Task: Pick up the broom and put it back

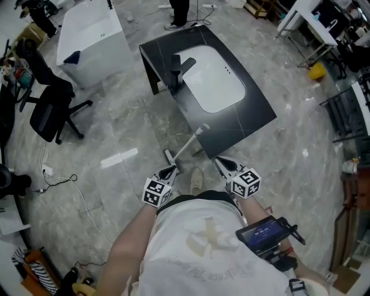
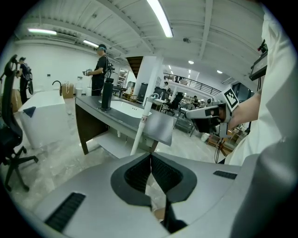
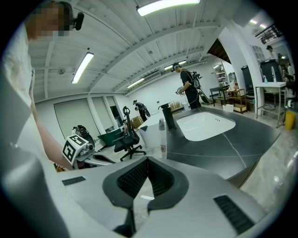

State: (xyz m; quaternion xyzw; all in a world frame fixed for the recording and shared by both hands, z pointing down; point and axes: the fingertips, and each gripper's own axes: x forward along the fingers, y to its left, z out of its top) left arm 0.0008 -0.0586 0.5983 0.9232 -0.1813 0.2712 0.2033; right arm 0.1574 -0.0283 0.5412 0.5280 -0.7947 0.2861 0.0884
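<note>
The person stands facing a black counter (image 1: 254, 113) that fills the twelve o'clock side of the head view, with a white sink (image 1: 217, 81) set into it and a dark tap (image 1: 176, 69) at the sink's ten o'clock

The broom (image 1: 188, 140) leans at twelve o'clock from the person. Its head rests on the grey floor (image 1: 115, 191), and its white handle slants up towards one o'clock until the top meets the counter's near edge

The left gripper (image 1: 171, 170) is held low at eleven o'clock, its tips near the broom's head and short of it. Its jaws are pressed together with nothing between them. The right gripper (image 1: 222, 165) is at one o'clock, well apart from the left one and to the right of the handle. Its jaws are likewise together and empty

A black office chair (image 1: 49, 113) stands at ten o'clock, a white tub (image 1: 92, 34) at eleven o'clock beyond it, and another person (image 1: 179, 11) stands at twelve o'clock past the counter's far end
</note>
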